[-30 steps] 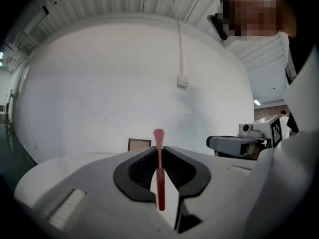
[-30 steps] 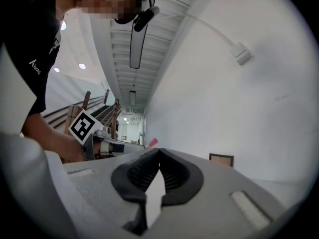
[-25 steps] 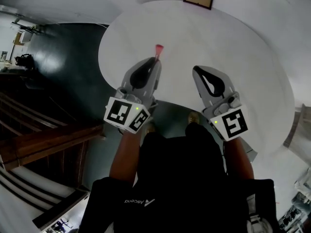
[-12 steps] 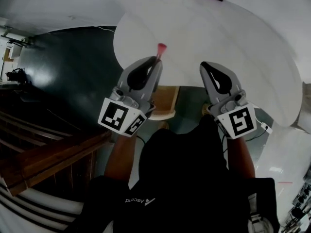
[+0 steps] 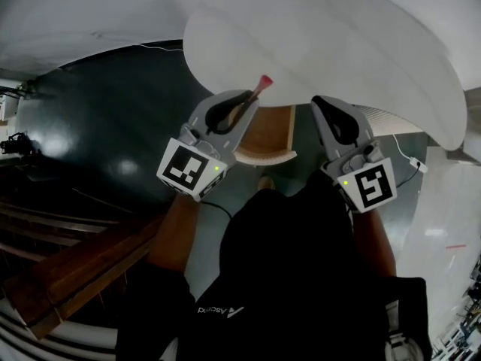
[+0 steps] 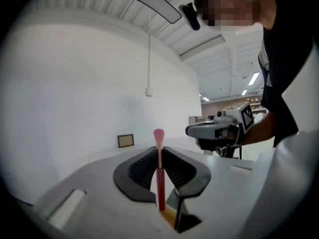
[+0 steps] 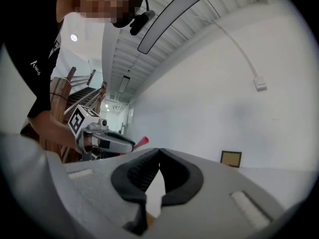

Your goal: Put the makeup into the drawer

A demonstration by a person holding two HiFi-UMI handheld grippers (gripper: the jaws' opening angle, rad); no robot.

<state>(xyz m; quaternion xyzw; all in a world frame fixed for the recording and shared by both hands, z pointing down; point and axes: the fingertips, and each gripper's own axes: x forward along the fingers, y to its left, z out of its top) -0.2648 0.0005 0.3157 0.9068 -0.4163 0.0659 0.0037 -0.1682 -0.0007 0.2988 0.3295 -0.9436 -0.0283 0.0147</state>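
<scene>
At nine o'clock, our left gripper (image 5: pixel 248 98) pinches the slim pink makeup brush (image 5: pixel 264 82) by its thin handle, which may swivel or slip, or its head may knock the round white table (image 5: pixel 338 43). Between the grippers, the open wooden drawer (image 5: pixel 263 130) shows only bare wood. At three o'clock, our right gripper (image 5: pixel 325 105) has its jaws pressed together, empty.

The drawer (image 5: pixel 264 132) stands open under the counter (image 5: pixel 338 43), its top free between the two hand-held grippers. The counter's rim overhangs the drawer's far part, which leaves the way in from above, nearer its pale front. The left hand-held gripper (image 5: pixel 242 104) hangs at the drawer's left edge, and its brush (image 5: pixel 260 89) reaches out over the rim. The right hand-held gripper (image 5: pixel 325 105), jaws together, stands just beside the drawer's right wall. To the left lies bare dark floor (image 5: pixel 105 119); the wooden stairs (image 5: pixel 75 254) are well apart.
</scene>
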